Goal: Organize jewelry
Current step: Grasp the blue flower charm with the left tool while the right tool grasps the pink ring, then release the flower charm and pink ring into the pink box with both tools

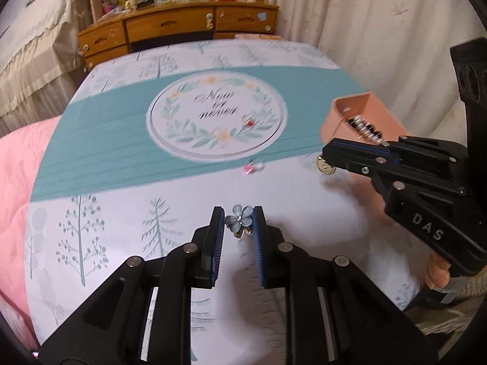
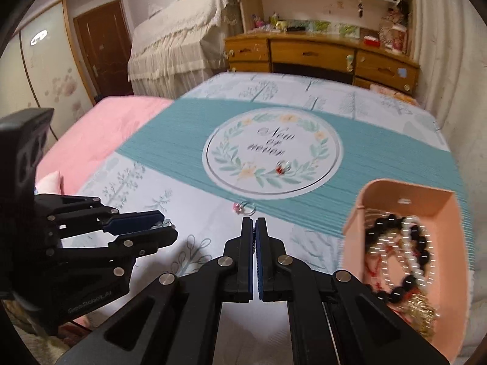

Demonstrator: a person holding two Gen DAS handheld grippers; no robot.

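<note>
My left gripper is shut on a blue flower hair clip, just above the tablecloth; it also shows in the right wrist view. My right gripper is shut on a round gold brooch, whose thin edge shows between the pads; it hangs left of the pink jewelry box. The box holds black and white bead strands. A ring with a pink stone and a ring with a red stone lie on the tablecloth.
A pink bed cover lies left of the table. A wooden desk with drawers stands beyond the far edge. Curtains hang on the right.
</note>
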